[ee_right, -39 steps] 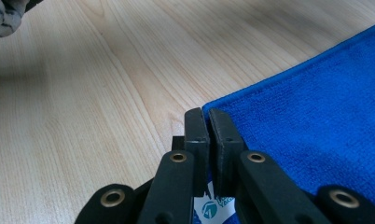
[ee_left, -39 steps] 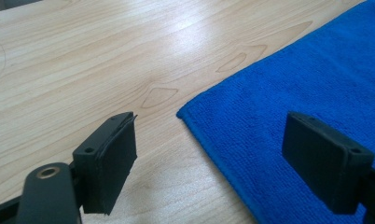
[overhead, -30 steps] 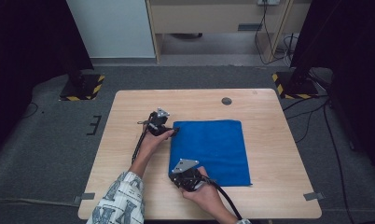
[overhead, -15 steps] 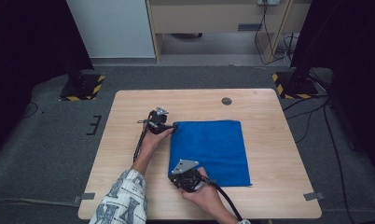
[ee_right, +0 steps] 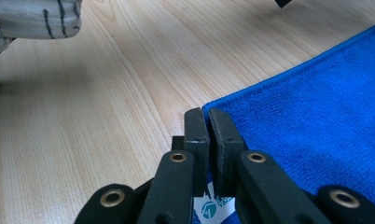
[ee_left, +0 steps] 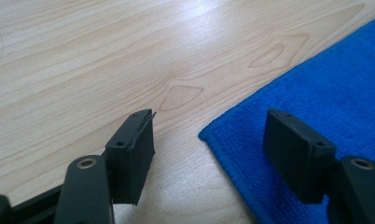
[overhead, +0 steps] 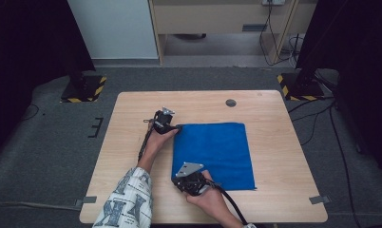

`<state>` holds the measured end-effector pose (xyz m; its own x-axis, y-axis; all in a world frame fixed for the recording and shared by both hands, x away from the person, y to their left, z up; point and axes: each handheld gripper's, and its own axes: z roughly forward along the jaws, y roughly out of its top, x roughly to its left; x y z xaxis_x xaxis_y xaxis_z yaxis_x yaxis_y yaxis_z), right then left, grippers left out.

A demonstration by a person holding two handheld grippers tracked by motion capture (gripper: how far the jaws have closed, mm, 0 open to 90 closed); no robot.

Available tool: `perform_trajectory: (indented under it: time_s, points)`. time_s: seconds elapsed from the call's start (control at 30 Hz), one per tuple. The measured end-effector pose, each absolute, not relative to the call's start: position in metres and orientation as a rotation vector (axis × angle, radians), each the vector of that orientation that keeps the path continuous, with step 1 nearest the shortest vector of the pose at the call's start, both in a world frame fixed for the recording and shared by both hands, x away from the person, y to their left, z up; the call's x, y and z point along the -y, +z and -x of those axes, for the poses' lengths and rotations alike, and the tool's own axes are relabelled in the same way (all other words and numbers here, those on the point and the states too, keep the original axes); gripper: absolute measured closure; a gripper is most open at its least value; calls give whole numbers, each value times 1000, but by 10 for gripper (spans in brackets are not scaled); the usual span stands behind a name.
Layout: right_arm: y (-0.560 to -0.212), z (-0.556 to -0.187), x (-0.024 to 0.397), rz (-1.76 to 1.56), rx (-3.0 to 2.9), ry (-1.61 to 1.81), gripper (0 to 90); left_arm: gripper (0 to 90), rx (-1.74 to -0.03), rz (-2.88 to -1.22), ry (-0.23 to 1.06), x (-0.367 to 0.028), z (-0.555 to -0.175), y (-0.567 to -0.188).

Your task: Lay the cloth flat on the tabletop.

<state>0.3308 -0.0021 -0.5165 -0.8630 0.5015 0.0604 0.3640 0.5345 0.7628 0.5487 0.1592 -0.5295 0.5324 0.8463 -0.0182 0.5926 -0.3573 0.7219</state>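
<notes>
At the bottom centre of the high view, the right claw (overhead: 188, 179) sits on the near left corner of the blue cloth (overhead: 217, 152), in the same spot as in both earlier frames; the right hand (overhead: 209, 198) behind it has not shifted. In the right gripper view that claw (ee_right: 209, 123) is pressed together on the cloth's corner (ee_right: 311, 116), the two black pads nearly touching with the blue hem and a white label caught low between them. The cloth lies flat in the middle of the tabletop (overhead: 132, 190), its outline unchanged from the earlier frames. Farther up, left of centre in the high view, the left claw (overhead: 176, 127) rests at the cloth's far left corner, held by the left hand (overhead: 157, 140) in a patterned sleeve (overhead: 127, 199); compared with a second ago it has edged slightly toward that corner. Its jaws have just been closing, and in the left gripper view the left claw (ee_left: 209, 135) stands apart, one pad over bare wood, the other over the cloth (ee_left: 325, 102), with the corner lying between them and not yet pinched. Beyond, near the tabletop's far edge, a small dark round disc (overhead: 231, 102) stays where it was.
</notes>
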Motion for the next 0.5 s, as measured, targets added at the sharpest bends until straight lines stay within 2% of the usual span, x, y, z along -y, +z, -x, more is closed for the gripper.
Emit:
perform_trajectory:
  time_s: [0.17,0.2,0.3,0.5]
  points:
    - [-516,-331,2,-740,-2597,1242,868,362,-1163,-2086,457,-159,-550,-532]
    - [-516,-331,3,-741,-2598,1243,869,422,-1156,-2085,448,-159,-550,-531]
    - [-515,-330,3,-739,-2600,1240,869,515,-1126,-2102,447,-155,-548,-530]
    - [-516,-329,2,-742,-2600,1237,868,756,-1106,-2104,425,-148,-542,-530]
